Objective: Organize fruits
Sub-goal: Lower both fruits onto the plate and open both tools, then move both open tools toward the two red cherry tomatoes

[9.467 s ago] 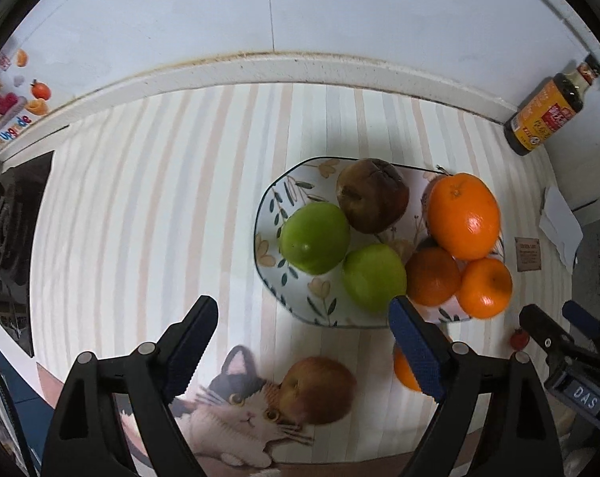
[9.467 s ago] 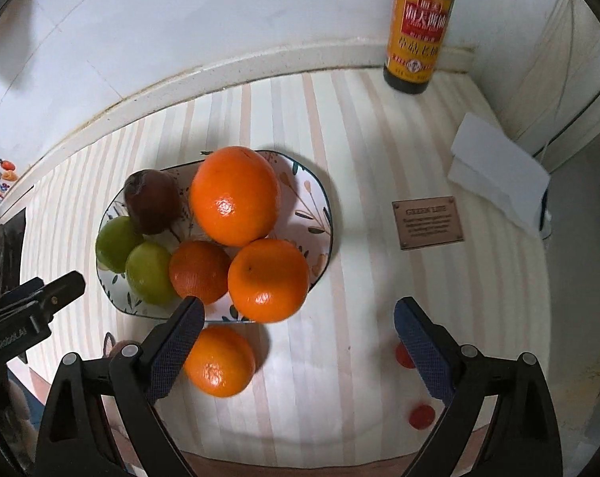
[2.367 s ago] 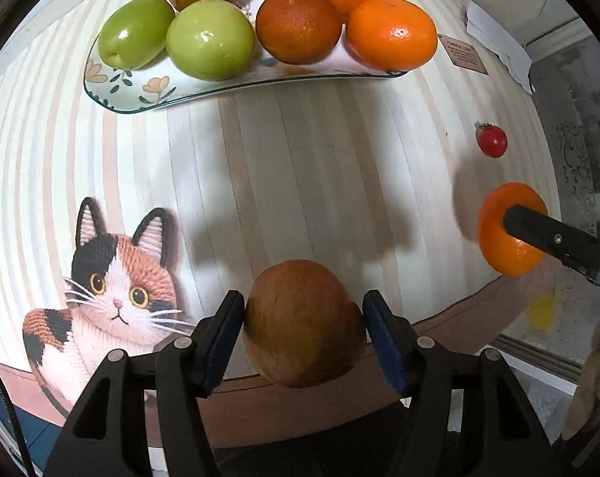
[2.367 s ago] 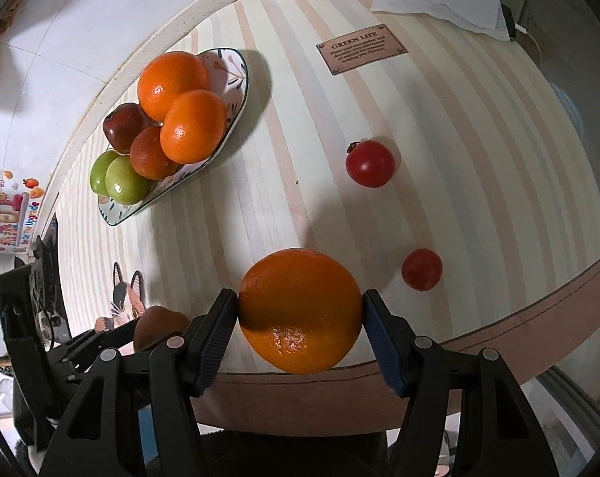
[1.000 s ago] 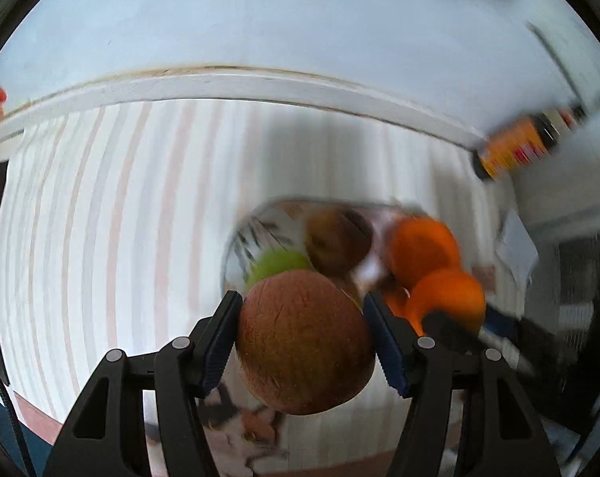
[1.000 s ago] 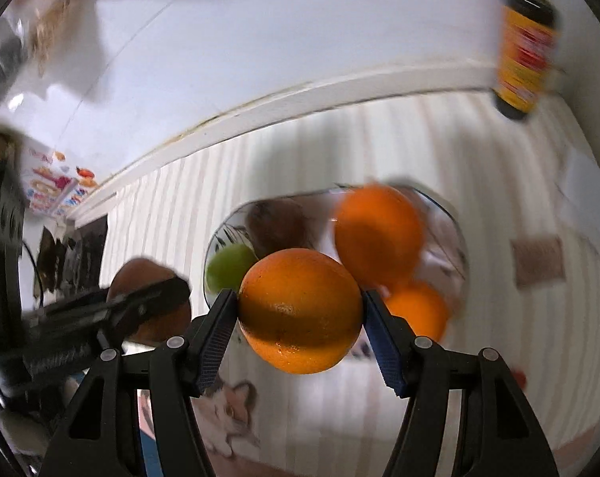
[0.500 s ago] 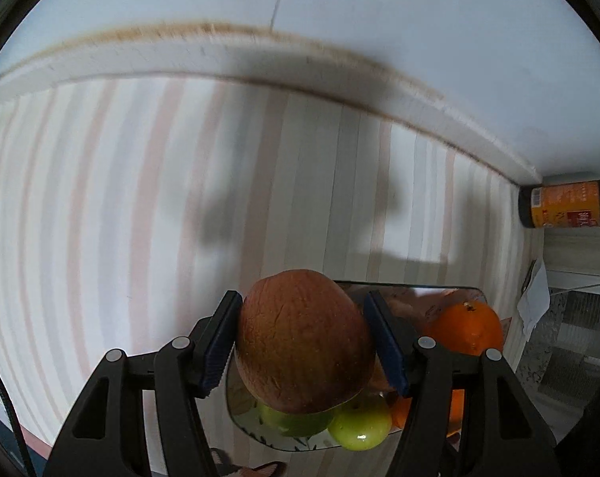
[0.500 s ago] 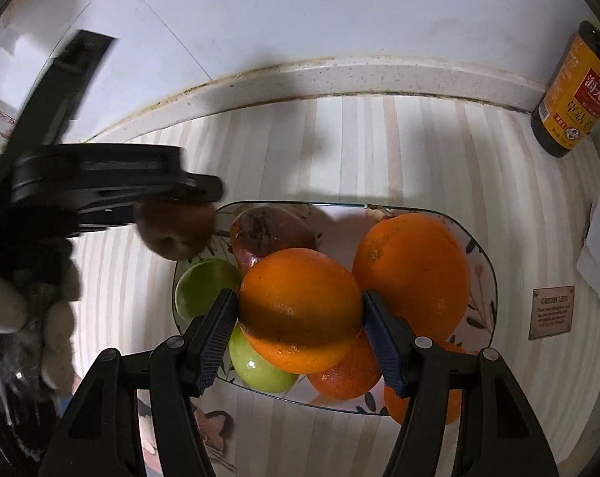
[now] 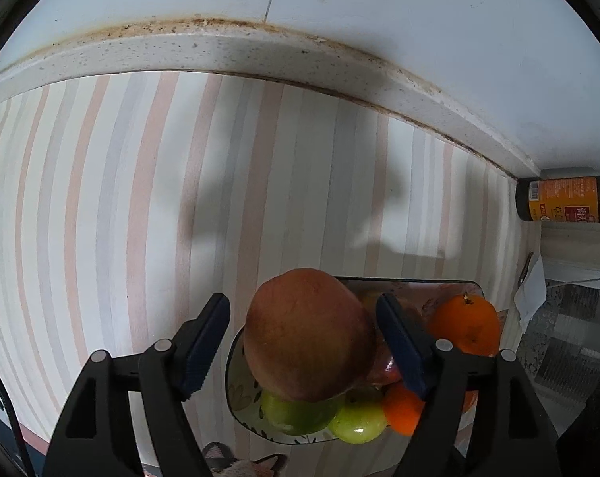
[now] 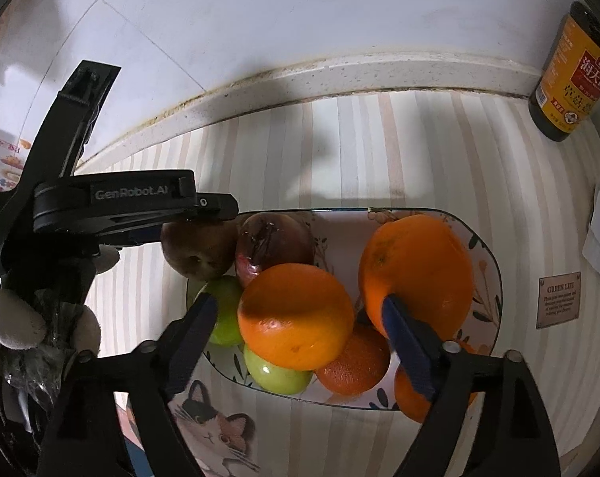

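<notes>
The brown apple (image 9: pixel 308 334) sits between the two pads of the left gripper (image 9: pixel 304 338), over the left end of the plate (image 10: pixel 490 278). There is a visible gap between the apple and each pad, so the jaws are spread and no longer clamp it. In the right wrist view the same apple (image 10: pixel 198 254) lies against a dark red apple (image 10: pixel 274 244) and above a green apple (image 10: pixel 226 310).

The left gripper (image 10: pixel 210 208) reaches in horizontally from the left of that view, held by a hand (image 10: pixel 18 330) in a light knitted glove. Its body carries the lettering "GenRobot.AI".

The orange (image 10: pixel 296 316) lies between the pads of the right gripper (image 10: pixel 300 326), on top of the other fruit on the plate. Both pads stand clear of it, so this gripper is also released. The right pad overlaps a larger orange (image 10: pixel 417 268) behind it. Below the orange, a second green apple (image 10: pixel 276 373) and a darker orange (image 10: pixel 353 365) are visible.

The plate is rounded-rectangular with a leaf and flower pattern. It rests on a striped mat (image 10: pixel 339 151). A cat picture (image 10: pixel 216 437) is printed on the mat just below the plate.

Right of the right gripper, a small brown tag (image 10: pixel 558 300) reads "GREEN LIFE". At the far upper right stands a dark sauce bottle (image 10: pixel 574 75) with an orange label bearing Chinese characters.
</notes>
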Motion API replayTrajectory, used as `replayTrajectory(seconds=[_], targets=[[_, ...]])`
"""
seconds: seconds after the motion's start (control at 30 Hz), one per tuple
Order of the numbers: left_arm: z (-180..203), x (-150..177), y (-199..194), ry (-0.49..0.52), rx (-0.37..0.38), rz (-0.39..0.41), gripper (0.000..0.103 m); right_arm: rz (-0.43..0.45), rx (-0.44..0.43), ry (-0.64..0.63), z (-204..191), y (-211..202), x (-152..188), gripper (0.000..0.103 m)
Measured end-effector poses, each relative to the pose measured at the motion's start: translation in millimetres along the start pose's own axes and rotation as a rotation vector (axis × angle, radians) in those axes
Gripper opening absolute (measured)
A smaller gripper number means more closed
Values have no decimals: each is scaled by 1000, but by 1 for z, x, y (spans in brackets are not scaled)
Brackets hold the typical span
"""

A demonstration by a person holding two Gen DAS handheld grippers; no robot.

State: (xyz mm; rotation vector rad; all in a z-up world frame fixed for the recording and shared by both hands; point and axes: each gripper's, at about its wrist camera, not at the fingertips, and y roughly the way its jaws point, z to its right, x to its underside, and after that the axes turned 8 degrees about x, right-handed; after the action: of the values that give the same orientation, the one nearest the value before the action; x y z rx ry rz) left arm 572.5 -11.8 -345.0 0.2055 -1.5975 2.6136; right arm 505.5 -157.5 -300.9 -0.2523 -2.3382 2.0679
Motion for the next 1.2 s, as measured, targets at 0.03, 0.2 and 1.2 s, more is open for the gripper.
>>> replayTrajectory(seconds=[0.03,0.2,1.2], targets=[[0,0,1,6,-3,-3,75,1,1,2,0,-2,1,91],[3,3,-2,30,-18,1,75,15,5,7,1,-11,4,91],[42,231,-156,295,-212,496,94,282,259,40,40,-152,137,97]])
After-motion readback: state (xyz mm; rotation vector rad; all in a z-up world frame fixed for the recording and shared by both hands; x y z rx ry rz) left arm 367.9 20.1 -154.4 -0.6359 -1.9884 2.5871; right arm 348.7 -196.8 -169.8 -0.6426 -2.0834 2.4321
